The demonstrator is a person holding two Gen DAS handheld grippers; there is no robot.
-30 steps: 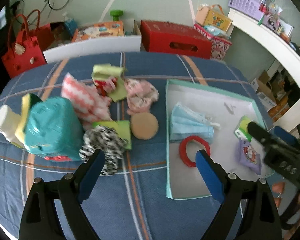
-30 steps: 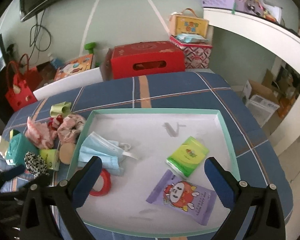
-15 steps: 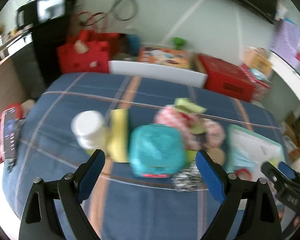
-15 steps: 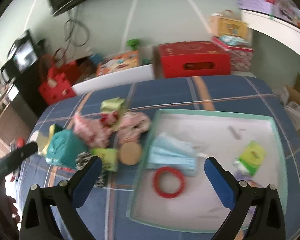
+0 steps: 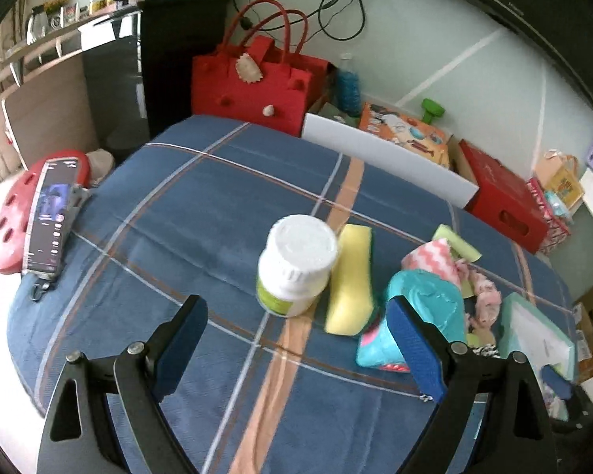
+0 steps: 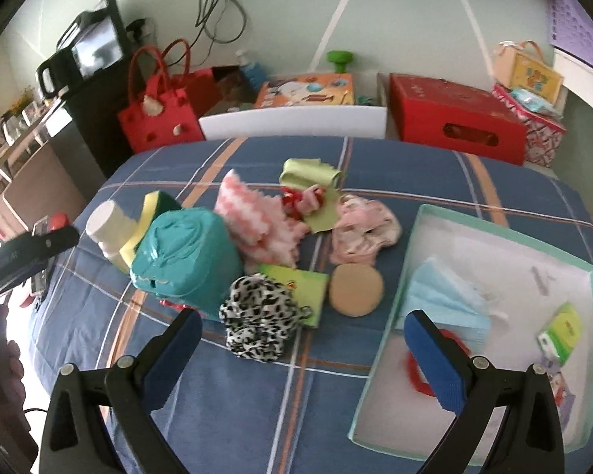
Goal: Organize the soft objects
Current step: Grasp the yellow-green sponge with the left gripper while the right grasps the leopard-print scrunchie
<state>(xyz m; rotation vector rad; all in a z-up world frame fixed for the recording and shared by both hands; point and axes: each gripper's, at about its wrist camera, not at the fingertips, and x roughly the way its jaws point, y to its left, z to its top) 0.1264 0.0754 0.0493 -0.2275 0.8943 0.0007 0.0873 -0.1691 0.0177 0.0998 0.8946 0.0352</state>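
- Two hand-held grippers: left hand-held gripper (image 5: 296,347) and right hand-held gripper (image 6: 300,355), both spread wide, nothing held.
- One white round-lidded plastic bottle (image 5: 296,264), one yellow foam sponge (image 5: 350,280) touching it.
- One crinkly teal pack (image 6: 186,256), one leopard-print scrunchie (image 6: 259,316), one round tan puff (image 6: 355,288), all on the plaid counter (image 6: 257,414).
- One shallow teal-rimmed tray (image 6: 391,316) holding one pleated blue mask (image 6: 442,300).

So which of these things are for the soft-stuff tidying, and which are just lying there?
For the job: black-and-white spotted scrunchie, pink zigzag cloth, yellow sponge, teal soft pack, white tray with teal rim.

Just lying about: white plastic bottle, red felt handbag, red cardboard box.
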